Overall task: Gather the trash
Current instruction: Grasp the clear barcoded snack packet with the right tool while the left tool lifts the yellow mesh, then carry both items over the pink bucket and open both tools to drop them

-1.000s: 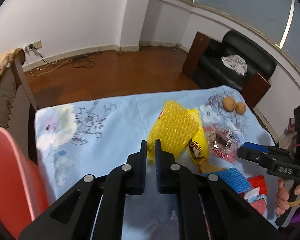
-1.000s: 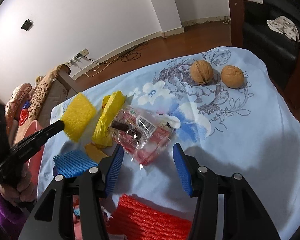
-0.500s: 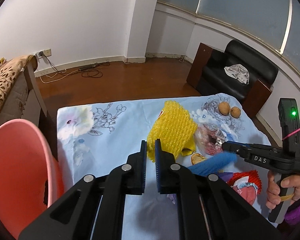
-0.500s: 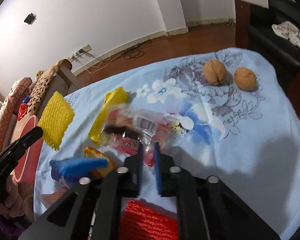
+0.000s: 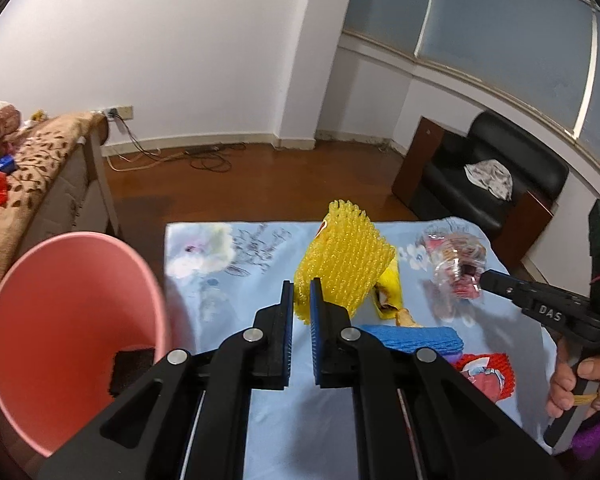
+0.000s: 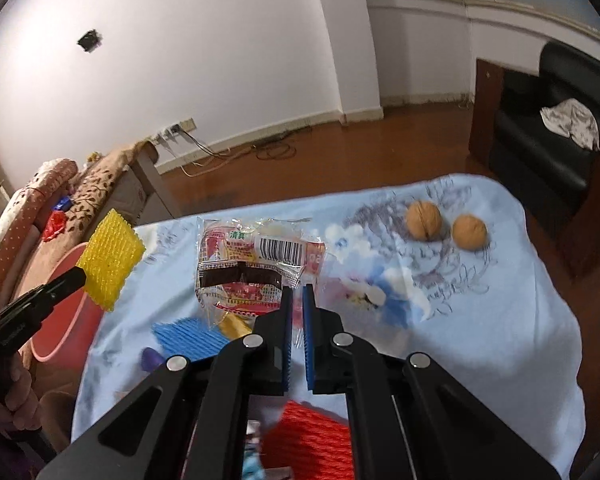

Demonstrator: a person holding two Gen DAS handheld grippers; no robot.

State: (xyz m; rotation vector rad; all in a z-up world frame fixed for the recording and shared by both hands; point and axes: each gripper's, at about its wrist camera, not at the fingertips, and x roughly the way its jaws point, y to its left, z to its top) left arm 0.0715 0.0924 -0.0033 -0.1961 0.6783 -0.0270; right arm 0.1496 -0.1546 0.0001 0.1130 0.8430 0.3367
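My left gripper [image 5: 302, 294] is shut on a yellow foam net [image 5: 342, 262], held up above the table. The same yellow net [image 6: 110, 260] shows at the left of the right wrist view, over a pink bin [image 6: 62, 320]. My right gripper [image 6: 296, 300] is shut on a clear plastic snack wrapper [image 6: 252, 268] with a barcode and red print, lifted off the cloth. The wrapper [image 5: 456, 266] also hangs from the right gripper's tip in the left wrist view. The pink bin [image 5: 72, 340] stands left of the table with a dark scrap inside.
On the blue flowered tablecloth [image 6: 480, 320] lie a blue foam net [image 6: 188, 338], a red foam net [image 6: 308, 436], a yellow wrapper [image 5: 390, 294] and two walnuts [image 6: 424, 220]. A black armchair [image 5: 496, 184] stands beyond the table. A brown-covered bench [image 5: 40, 168] is at the left.
My right gripper closed on the clear wrapper and lifted it off the cloth. My left gripper carried the yellow net up and toward the pink bin, which came fully into view.
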